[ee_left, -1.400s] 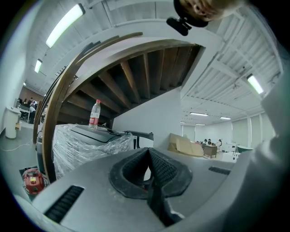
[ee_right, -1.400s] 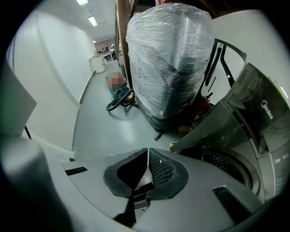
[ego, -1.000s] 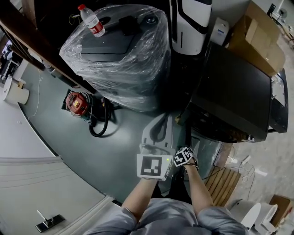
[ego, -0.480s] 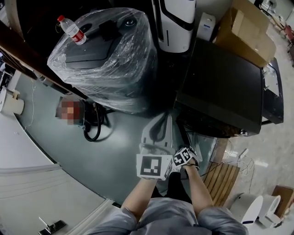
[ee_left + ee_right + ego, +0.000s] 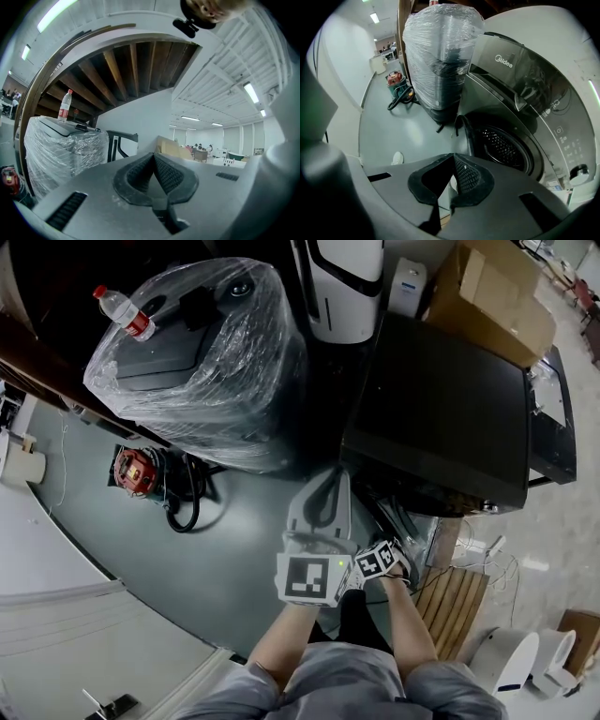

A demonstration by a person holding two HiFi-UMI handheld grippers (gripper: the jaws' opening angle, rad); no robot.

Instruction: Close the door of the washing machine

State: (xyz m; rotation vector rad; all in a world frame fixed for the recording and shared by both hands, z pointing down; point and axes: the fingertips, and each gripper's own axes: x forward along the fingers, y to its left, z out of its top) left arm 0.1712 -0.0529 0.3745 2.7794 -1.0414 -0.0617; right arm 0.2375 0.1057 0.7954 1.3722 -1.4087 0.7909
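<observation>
**Washing machine** (image 5: 520, 93) – dark front-loader; fills the right half of the right gripper view, and in the head view it shows as a black top at centre right. The drum mouth (image 5: 502, 147) is uncovered, with perforated metal showing inside.

**Door** (image 5: 465, 133) – swung open, seen nearly edge-on as a dark curved band at the left rim of the drum mouth. It sits just above and slightly right of the right jaw tips in that frame, apart from them.

**Right gripper** (image 5: 453, 160) – jaws pressed together at the tips with nothing between them, aimed toward the machine's lower front. Its marker cube shows in the lower centre of the head view.

**Left gripper** (image 5: 153, 157) – jaws closed tip to tip and empty. It is tilted upward at the ceiling and wooden beams, and the washing machine is outside its view.

**Surroundings**
- Plastic-wrapped appliance (image 5: 202, 362) at upper left of the head view, with a water bottle (image 5: 120, 313) lying on top.
- Red vacuum (image 5: 136, 472) and black hose (image 5: 183, 498) on the grey floor at left.
- White appliance (image 5: 342, 282) at top centre.
- Cardboard box (image 5: 502, 296) at upper right.
- Wooden slats (image 5: 455, 601) at lower right.
</observation>
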